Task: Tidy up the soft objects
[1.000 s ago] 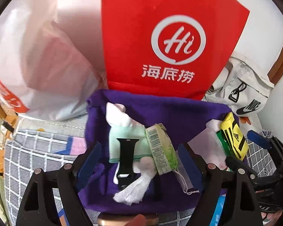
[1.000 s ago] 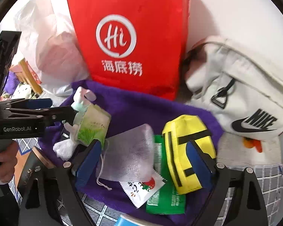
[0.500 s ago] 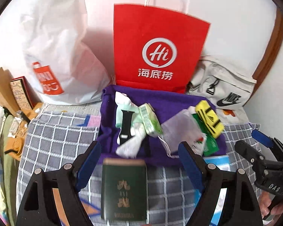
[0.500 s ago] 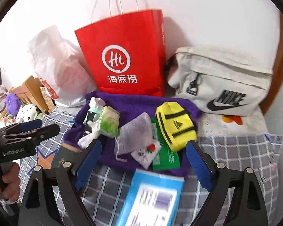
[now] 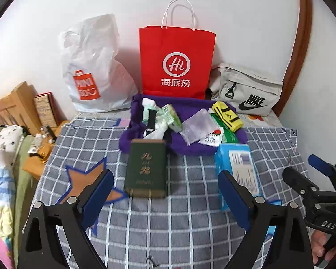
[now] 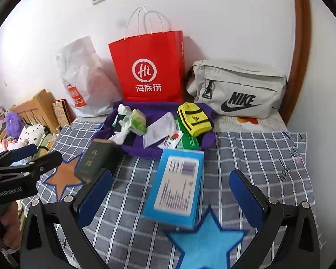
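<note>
Left wrist view looks across a checked bedspread (image 5: 190, 224) to a purple cloth (image 5: 186, 143) spread in front of a red paper bag (image 5: 177, 62), with a white plastic bag (image 5: 94, 67) to its left and a grey Nike bag (image 5: 246, 89) to its right; the soft objects lie in a heap on that cloth: a yellow pouch (image 6: 193, 118), a sheer drawstring sachet (image 5: 197, 127), a tissue pack (image 6: 137, 122), a white rag (image 5: 158, 132) and a green packet (image 6: 188, 141).

By the look of them all are light and limp; the sachet and rag would likely sag and slide, so pinching a bunched fold near the middle seems best; the yellow pouch seems firmer and could be taken across its short side; the tissue pack should squash a little under the pads.

2 stiff boxes lie nearer than the cloth, a dark green box (image 5: 145, 170) and a blue box (image 6: 177, 183); they may obstruct a low reach.

Left gripper (image 5: 165, 197) hovers low over the bedspread, well short of the cloth, jaws spread wide and holding nothing; right gripper (image 6: 170, 197) sits level beside it, likewise gaping and empty, its fingers straddling the blue box in view without touching it.
</note>
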`<state>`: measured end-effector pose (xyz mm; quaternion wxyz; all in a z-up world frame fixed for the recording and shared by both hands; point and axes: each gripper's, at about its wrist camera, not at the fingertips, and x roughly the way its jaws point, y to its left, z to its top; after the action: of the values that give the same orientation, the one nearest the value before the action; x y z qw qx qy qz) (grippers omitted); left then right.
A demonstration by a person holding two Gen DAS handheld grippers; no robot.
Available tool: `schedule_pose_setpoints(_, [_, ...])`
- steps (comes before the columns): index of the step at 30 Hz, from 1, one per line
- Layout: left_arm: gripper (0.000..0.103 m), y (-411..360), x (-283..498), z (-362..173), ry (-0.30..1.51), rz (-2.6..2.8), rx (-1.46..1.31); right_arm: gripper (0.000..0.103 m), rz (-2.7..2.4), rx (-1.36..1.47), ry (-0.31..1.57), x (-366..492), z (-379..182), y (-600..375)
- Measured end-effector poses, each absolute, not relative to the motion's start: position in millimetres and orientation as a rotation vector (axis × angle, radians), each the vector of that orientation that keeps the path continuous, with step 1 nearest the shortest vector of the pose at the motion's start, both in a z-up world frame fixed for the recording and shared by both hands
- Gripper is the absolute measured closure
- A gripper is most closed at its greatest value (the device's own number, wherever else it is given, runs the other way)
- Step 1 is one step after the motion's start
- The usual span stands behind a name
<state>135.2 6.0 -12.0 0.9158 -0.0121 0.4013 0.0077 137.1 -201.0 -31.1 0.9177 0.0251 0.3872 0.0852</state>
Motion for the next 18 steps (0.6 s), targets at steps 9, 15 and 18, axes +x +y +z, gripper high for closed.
schedule_pose_setpoints(9, [0.008,3.9,73.5,-6.8,0.77,0.022,-0.026,0.0,0.17,0.048,0.768,78.8,-26.6,-202.3])
schedule_pose_setpoints(15, [0.008,1.2,52.0,-3.8,0.746,0.022,-0.02,0.0,0.172,0.035,0.741,58.8,-21.4,-201.2])
schedule_pose_setpoints(18, [0.008,-0.9,43.6,-3.0,0.738,0.019,-0.02,0.0,0.173,0.032,0.724,49.5,-18.2,-201.4])
